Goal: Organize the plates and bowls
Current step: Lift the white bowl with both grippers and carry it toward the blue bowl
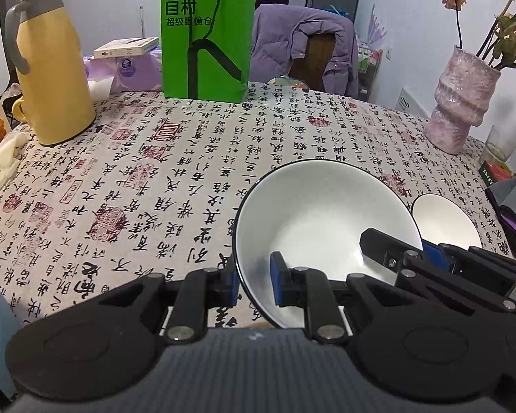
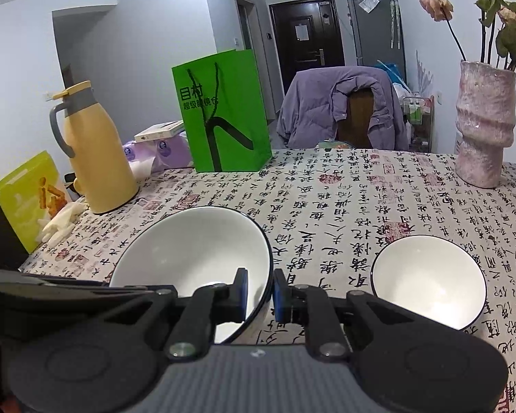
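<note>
A large white bowl with a thin dark rim is held between both grippers and tilts toward the cameras. My left gripper is shut on its left rim, one blue pad inside the bowl and one outside. My right gripper is shut on the right rim of the same bowl. In the left wrist view the right gripper reaches in from the right. The bowl's underside is hidden. A smaller white bowl of the same style stands on the tablecloth just right of it, also seen as the small bowl.
On the calligraphy-print tablecloth stand a yellow thermos far left, a green paper bag at the back and a pink vase with dried flowers far right. A white glove lies at the left edge. A chair with a purple jacket is behind.
</note>
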Tool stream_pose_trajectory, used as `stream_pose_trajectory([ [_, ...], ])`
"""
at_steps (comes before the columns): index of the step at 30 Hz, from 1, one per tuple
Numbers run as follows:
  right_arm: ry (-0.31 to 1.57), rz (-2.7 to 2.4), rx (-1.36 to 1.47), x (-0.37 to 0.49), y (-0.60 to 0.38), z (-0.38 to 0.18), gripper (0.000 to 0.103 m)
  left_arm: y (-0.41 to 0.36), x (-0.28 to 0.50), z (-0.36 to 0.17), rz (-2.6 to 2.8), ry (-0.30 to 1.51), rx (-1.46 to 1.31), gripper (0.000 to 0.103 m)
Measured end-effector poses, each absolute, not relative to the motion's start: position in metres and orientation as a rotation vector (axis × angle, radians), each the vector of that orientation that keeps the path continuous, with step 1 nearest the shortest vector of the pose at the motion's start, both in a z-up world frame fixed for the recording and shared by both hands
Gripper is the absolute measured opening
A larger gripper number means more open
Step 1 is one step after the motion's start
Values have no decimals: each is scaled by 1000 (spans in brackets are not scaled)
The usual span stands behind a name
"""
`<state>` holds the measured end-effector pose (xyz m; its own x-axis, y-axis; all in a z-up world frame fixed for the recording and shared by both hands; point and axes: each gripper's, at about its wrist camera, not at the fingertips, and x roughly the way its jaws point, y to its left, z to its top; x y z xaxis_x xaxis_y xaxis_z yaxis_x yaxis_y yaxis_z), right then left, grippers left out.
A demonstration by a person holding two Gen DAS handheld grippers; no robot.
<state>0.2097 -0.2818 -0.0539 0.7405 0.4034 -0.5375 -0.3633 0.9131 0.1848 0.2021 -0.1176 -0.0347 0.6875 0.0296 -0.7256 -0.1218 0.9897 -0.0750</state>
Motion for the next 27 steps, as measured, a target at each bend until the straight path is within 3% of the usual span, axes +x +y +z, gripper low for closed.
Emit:
stream_pose_trajectory([
  [27,559,445,37,168,-251,-26,14,-85,158,-9,102,755,-140,18],
])
